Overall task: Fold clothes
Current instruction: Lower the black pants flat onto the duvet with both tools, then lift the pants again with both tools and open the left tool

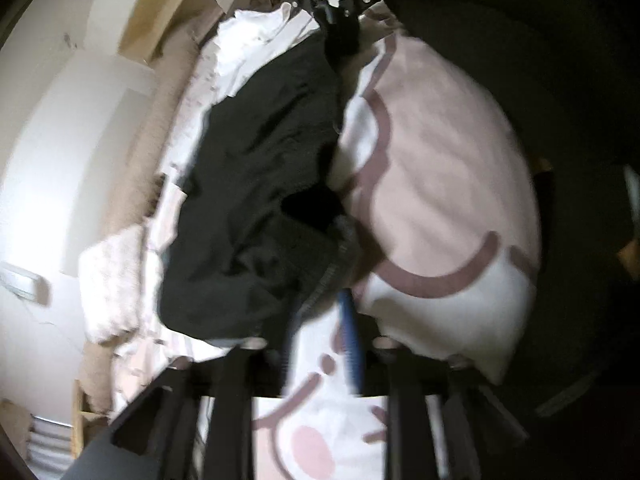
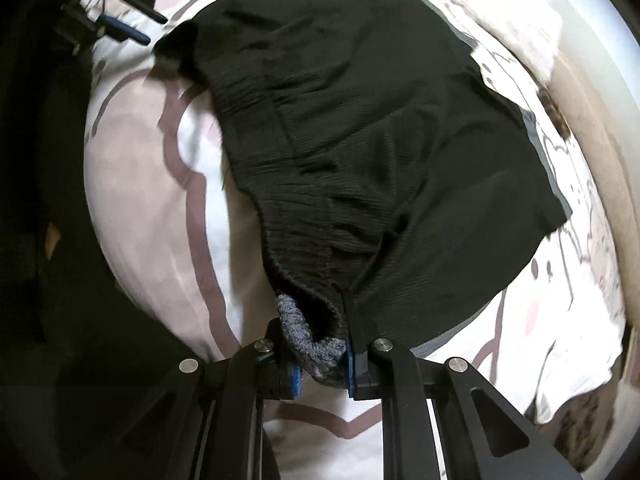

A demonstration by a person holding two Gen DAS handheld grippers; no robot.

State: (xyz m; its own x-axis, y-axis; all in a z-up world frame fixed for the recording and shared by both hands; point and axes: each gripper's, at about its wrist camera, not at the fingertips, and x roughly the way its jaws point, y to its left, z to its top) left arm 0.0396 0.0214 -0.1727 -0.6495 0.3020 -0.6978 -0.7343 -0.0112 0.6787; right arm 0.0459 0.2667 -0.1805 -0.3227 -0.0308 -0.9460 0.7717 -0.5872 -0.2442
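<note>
Lying on one patterned bed sheet (image 2: pixel 152 200), one black garment (image 2: pixel 380 140); right hand-held gripper (image 2: pixel 320 360) clamps its ribbed hem, left hand-held gripper (image 1: pixel 320 344) parted wide, empty, beside it.

Both hand-held grippers low over the bed, one clamped, one spread.

The right hand-held gripper (image 2: pixel 320 354) had its blue-padded fingers (image 2: pixel 351 364) pinched on the ribbed edge of the black garment (image 2: pixel 384 128). The left hand-held gripper (image 1: pixel 320 344) stood with its fingers spread apart, gripping nothing, though the view was blurred; it also appeared in the right wrist view (image 2: pixel 132 26).
</note>
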